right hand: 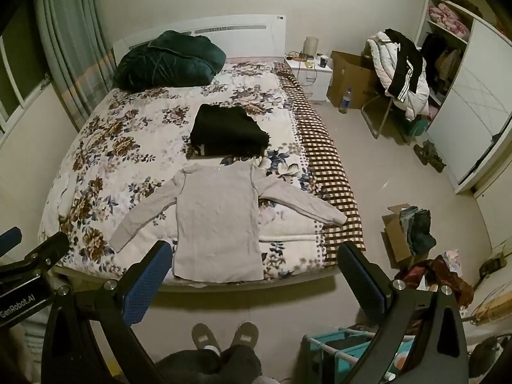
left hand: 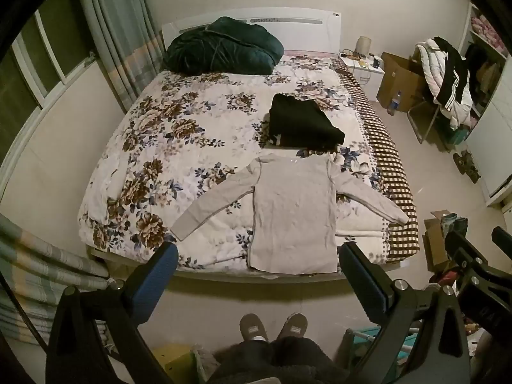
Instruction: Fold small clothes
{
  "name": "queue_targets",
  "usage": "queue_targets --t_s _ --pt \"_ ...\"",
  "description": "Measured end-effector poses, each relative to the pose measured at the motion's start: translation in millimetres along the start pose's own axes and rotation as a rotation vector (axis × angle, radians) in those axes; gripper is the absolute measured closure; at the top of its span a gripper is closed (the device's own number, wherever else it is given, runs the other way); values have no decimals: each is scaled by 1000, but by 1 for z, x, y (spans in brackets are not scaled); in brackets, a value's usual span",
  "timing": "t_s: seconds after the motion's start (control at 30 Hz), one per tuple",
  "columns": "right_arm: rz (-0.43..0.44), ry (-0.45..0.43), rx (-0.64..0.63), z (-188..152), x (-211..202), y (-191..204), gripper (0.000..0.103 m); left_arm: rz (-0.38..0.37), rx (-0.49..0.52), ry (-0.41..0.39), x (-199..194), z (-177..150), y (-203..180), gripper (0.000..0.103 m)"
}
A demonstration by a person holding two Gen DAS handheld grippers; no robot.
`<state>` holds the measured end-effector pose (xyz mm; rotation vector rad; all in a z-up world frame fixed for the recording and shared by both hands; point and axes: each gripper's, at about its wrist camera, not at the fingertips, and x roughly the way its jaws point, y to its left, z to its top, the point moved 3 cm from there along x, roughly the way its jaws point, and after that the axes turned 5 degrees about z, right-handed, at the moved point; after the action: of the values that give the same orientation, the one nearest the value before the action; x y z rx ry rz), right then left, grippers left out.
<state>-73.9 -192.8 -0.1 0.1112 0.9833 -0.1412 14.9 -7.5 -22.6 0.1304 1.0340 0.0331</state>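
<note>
A light grey long-sleeved shirt (left hand: 292,211) (right hand: 217,224) lies flat on the floral bedspread (left hand: 179,134) (right hand: 112,147), sleeves spread to both sides, hem at the bed's near edge. Behind it sits a pile of folded black clothes (left hand: 300,121) (right hand: 227,132). My left gripper (left hand: 259,256) hangs open high above the bed's foot, nothing between its blue-padded fingers. My right gripper (right hand: 254,257) is likewise open and empty, level with the shirt's hem. Each gripper shows at the edge of the other's view.
A dark green blanket (left hand: 220,46) is heaped at the headboard. A person's slippered feet (left hand: 272,326) stand at the bed's foot. Right of the bed: a nightstand (right hand: 308,73), cardboard boxes (right hand: 400,233), a chair with jackets (right hand: 400,70), a wardrobe (right hand: 473,112). A teal rack (right hand: 339,352) stands near my right.
</note>
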Motion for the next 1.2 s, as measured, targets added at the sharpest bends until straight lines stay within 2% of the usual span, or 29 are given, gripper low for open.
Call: queue_targets --t_s 1.2 --pt "0 0 0 4 -5 -1 0 -9 1 -4 -4 8 -2 0"
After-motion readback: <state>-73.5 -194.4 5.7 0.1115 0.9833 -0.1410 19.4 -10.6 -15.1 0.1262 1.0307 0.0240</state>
